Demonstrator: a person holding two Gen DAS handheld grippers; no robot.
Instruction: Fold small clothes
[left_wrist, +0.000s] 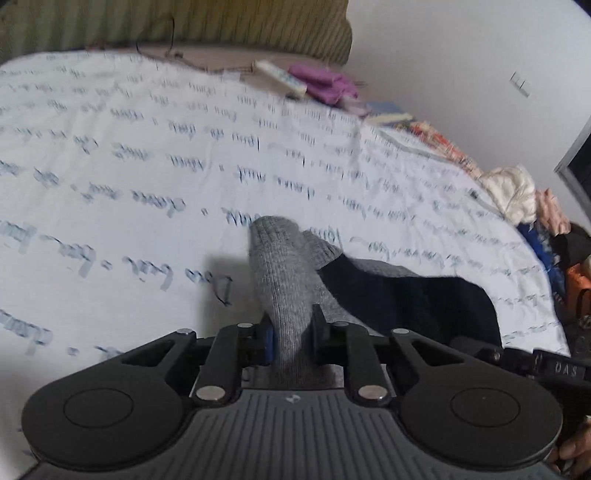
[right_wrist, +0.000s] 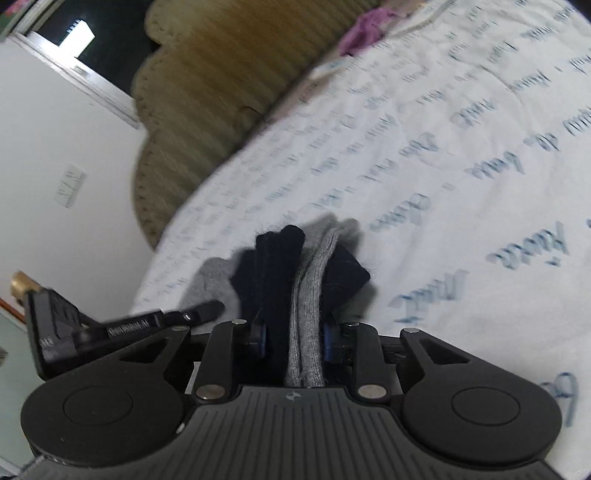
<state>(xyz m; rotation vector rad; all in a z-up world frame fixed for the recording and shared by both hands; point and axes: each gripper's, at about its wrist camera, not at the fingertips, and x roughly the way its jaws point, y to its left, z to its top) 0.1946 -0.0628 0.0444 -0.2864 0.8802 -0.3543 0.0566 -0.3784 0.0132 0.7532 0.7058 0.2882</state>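
Note:
A small knit garment in grey and navy, sock-like, is held up over the bed between both grippers. My left gripper is shut on its grey end, which sticks out past the fingertips. The navy part trails right toward my right gripper, whose edge shows at the frame's side. In the right wrist view my right gripper is shut on a bunched stack of navy and grey layers. The left gripper's finger pokes in from the left, close beside it.
A white bedsheet with blue script covers the bed. An olive ribbed headboard runs along the far end. Purple cloth and a flat box lie near it. A pile of mixed clothes sits at the bed's right edge.

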